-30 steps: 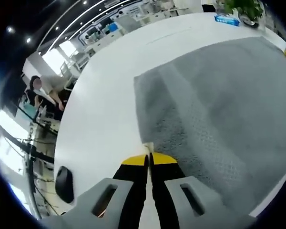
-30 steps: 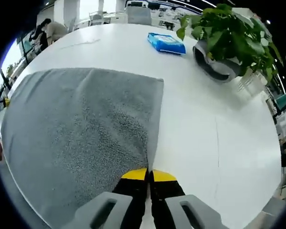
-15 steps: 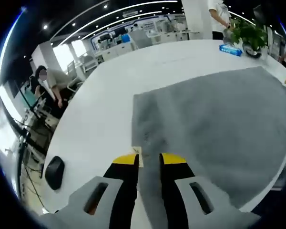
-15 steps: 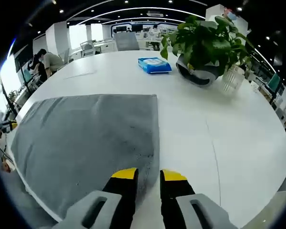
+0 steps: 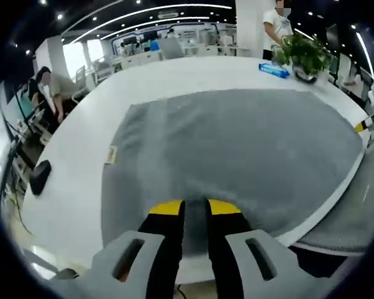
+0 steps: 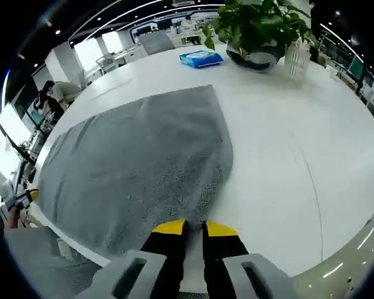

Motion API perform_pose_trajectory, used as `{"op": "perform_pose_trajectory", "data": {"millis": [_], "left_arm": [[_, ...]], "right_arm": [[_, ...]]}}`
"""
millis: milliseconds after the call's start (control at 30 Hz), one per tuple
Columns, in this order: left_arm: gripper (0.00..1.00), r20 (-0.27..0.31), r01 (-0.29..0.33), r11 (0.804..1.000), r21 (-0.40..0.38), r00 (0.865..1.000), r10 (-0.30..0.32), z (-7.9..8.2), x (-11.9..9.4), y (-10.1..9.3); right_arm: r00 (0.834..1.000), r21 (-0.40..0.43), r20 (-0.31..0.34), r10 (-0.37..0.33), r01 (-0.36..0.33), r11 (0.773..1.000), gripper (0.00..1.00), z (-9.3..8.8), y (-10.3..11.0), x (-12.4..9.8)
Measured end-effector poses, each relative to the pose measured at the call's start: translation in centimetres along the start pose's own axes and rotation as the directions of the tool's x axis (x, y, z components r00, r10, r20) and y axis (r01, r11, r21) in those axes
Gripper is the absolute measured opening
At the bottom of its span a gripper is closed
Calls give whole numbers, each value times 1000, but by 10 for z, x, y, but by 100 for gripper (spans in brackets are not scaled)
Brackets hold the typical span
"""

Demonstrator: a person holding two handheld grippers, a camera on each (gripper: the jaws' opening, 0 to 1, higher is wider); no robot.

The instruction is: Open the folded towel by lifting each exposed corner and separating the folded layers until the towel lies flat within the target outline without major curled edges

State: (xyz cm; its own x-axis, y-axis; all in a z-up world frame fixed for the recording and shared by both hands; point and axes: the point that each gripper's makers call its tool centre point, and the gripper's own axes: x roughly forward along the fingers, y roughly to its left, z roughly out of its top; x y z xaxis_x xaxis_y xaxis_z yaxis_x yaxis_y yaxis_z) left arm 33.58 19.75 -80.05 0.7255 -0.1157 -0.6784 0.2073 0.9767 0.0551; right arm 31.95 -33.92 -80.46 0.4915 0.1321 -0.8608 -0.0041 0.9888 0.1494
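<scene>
Now the gray towel (image 5: 237,149) is spread nearly flat on the white tabletop (image 6: 287,137), so the unfolding step is judged almost done. Both the left tongs (image 5: 194,208) and right tongs (image 6: 194,227) are narrowly parted, nothing gripped. Next, the near edge should be smoothed. A potted plant (image 6: 255,25) is held in its pot.

An open-plan office is showing itself: ceiling light strips (image 5: 143,12) are glowing over rows of desks and chairs (image 6: 153,40), a person (image 5: 47,93) is bending at a workstation, and a potted plant (image 6: 255,28) is sitting on the white tabletop (image 6: 287,143).
</scene>
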Motion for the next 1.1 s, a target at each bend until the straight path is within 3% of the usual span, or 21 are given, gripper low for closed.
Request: {"op": "perform_pose_trajectory", "data": {"millis": [100, 133, 300, 433, 567, 667, 767, 900, 1100], "left_arm": [[10, -17, -10, 1000, 2, 1000, 10, -10, 3, 0], [10, 10, -12, 1000, 4, 1000, 12, -8, 2, 0], [2, 14, -8, 1000, 30, 1000, 8, -9, 2, -3], [1, 24, -44, 986, 162, 999, 41, -7, 1, -5], [1, 28, -37, 988, 149, 999, 33, -7, 2, -4], [1, 33, -32, 989, 147, 999, 28, -7, 2, -4], [1, 26, -36, 982, 187, 999, 31, -6, 4, -4], [1, 19, -37, 979, 201, 999, 34, -6, 5, -3], [1, 23, -41, 979, 199, 999, 37, -6, 6, -2]], "right_arm": [[1000, -36, -11, -20, 19, 999, 0, 3, -4, 2], [1000, -39, -9, -20, 20, 999, 0, 6, -5, 1], [999, -85, 37, -38, 41, 996, 0, 26, -2, -7], [996, -132, 87, -24, 36, 991, 0, 41, 26, -17], [993, -175, 120, -9, 30, 984, 0, 57, 52, -18], [992, -260, 124, 3, 29, 965, 0, 67, 73, -9], [994, -364, 106, 17, 22, 931, 0, 72, 101, 5], [994, -411, 97, 56, -11, 912, 0, 75, 129, 25], [996, -416, 63, 71, -39, 909, 0, 71, 129, 66]]}}
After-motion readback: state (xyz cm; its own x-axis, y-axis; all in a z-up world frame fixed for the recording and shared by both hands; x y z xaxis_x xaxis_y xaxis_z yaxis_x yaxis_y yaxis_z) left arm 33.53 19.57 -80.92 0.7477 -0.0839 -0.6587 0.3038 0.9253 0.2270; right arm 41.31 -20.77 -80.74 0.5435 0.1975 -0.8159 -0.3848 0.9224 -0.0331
